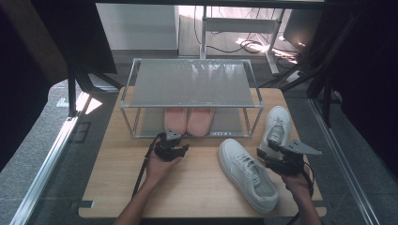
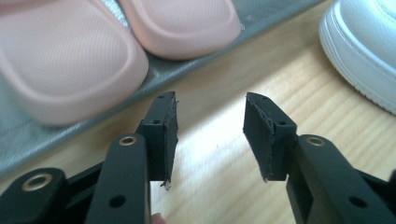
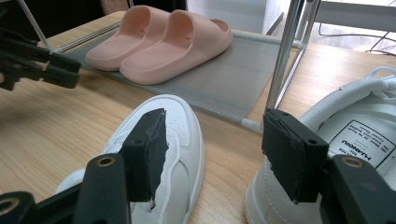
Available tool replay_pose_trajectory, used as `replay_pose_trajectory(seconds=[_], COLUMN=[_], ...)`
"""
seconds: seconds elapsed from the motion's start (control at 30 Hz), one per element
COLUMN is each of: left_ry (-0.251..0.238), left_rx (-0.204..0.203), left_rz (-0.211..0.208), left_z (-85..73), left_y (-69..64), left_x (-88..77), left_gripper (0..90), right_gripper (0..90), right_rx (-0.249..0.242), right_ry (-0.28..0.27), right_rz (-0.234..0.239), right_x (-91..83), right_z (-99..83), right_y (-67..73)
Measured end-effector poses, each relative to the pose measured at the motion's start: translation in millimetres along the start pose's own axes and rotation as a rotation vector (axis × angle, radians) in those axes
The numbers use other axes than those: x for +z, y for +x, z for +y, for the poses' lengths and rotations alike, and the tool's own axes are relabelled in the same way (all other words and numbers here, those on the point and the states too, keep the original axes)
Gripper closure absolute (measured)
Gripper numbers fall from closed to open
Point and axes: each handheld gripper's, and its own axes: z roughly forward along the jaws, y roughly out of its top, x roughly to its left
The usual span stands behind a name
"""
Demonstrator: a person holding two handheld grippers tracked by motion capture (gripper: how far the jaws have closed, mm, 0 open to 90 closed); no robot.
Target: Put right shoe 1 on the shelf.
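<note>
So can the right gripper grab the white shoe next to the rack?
Probably yes. The right gripper hovers with open jaws beside the white shoe, and nothing lies between them.

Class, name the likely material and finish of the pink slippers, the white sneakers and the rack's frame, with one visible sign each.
Pink slippers: probably moulded foam or rubber, matte, seamless with a fine dotted texture.
White sneakers: seemingly smooth leather or a synthetic, with stitched panels, perforated toe, laces.
Rack's frame: metal tubing, by its silvery sheen.
</note>
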Motion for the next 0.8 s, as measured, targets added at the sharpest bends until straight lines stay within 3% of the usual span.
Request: replay_pose_trajectory(seconds=[0.43,0.8], left_ry=[0.009,0.042], left_rx=[-0.008,-0.016], left_rz=[-0.042,-0.016], left_z=[-25.0,-47.1], left_y=[5.3,12.1], left_x=[-30.9,-49.0], left_gripper=[49.0,45.3], right_gripper=[41.3,42.0], right_rx=[0.001,0.004], right_ry=[0.008,-0.012], right_rz=[0.006,-0.009], right_x=[0.9,-7.7], right_z=[-1.1,-2.4], right_y=[3.2,5.4])
